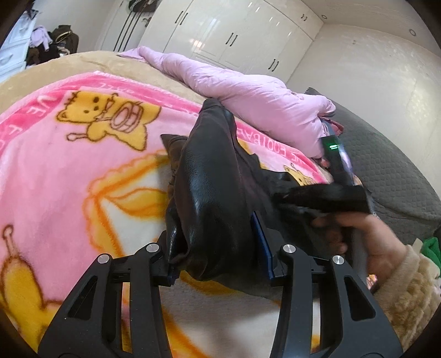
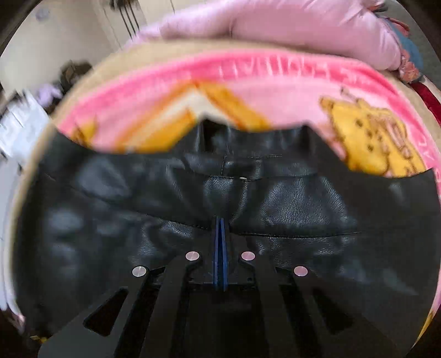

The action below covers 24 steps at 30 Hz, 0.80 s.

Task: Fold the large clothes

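A black leather garment (image 1: 212, 176) lies bunched on a pink cartoon blanket (image 1: 69, 154) on the bed. My left gripper (image 1: 217, 247) stands open, its jaws wide apart on either side of a thick fold of the leather. The right gripper (image 1: 303, 197) shows at the right of the left wrist view, held by a hand, pinching the garment's edge. In the right wrist view the right gripper (image 2: 220, 228) is shut on the black leather garment (image 2: 289, 198), which spreads across the frame with seams and a waistband showing.
A rolled pink quilt (image 1: 248, 91) lies along the far side of the bed, also in the right wrist view (image 2: 275, 24). A grey cover (image 1: 386, 165) lies to the right. White wardrobes (image 1: 234, 30) stand behind. Clothes pile (image 1: 52, 41) at the far left.
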Tool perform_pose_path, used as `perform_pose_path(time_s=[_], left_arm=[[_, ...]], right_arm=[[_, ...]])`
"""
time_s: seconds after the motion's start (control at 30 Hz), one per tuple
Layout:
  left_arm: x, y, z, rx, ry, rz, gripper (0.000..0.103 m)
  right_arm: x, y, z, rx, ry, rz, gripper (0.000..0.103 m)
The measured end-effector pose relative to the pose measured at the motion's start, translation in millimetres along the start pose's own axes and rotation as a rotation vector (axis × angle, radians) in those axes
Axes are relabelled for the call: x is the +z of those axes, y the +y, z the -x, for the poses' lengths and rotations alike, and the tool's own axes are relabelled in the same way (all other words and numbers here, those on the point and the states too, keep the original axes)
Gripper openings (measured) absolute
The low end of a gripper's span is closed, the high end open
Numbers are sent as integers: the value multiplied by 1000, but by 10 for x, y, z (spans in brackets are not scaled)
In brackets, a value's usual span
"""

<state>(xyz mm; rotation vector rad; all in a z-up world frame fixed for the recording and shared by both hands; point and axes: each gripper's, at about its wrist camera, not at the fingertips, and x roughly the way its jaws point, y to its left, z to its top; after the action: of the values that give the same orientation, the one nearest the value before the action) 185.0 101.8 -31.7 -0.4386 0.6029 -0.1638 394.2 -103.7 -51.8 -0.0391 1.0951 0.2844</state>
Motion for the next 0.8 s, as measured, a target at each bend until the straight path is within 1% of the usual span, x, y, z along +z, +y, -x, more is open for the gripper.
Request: perform_pose_path(time_s=[0.03, 0.1, 0.2, 0.3, 0.33, 0.37, 0.4, 0.43, 0.47, 0.53, 0.63, 0.7, 0.73, 0.8], left_arm=[[-3, -37, -1, 8, -5, -16, 35], [6, -81, 0, 16, -12, -33, 35], [23, -110, 1, 15, -16, -29, 35], [24, -118, 27, 11, -20, -27, 35], [20, -117, 27, 10, -20, -28, 35], [16, -112, 29, 11, -18, -28, 35], [11, -109, 30, 11, -16, -26, 35], [11, -106, 32, 9, -15, -23, 35], [13, -104, 32, 9, -14, -21, 35], [18, -110, 34, 8, -11, -22, 35], [14, -114, 42, 13, -4, -20, 35], [9, -106, 43, 16, 3, -14, 35], [7, -105, 47, 17, 7, -13, 35], [2, -115, 48, 19, 12, -18, 35]], right_arm=[[-13, 22, -27, -13, -3, 17, 2], [-31, -45, -53, 7, -6, -39, 2], [-61, -96, -65, 31, -16, -76, 2], [-65, -110, 114, 54, -25, -79, 2], [-119, -153, 273, 98, -38, -114, 2], [-161, -163, 407, 130, -59, -125, 7], [-234, -157, 543, 149, -84, -116, 20], [-312, -135, 665, 148, -104, -97, 28], [-437, -106, 803, 132, -126, -75, 38], [-636, -52, 964, 137, -146, -34, 39], [-946, -34, 1015, 135, -117, -26, 40], [-1055, -34, 932, 104, -83, -23, 40], [-1130, -44, 839, 89, -46, -31, 40], [-1217, -54, 715, 73, -24, -44, 41]])
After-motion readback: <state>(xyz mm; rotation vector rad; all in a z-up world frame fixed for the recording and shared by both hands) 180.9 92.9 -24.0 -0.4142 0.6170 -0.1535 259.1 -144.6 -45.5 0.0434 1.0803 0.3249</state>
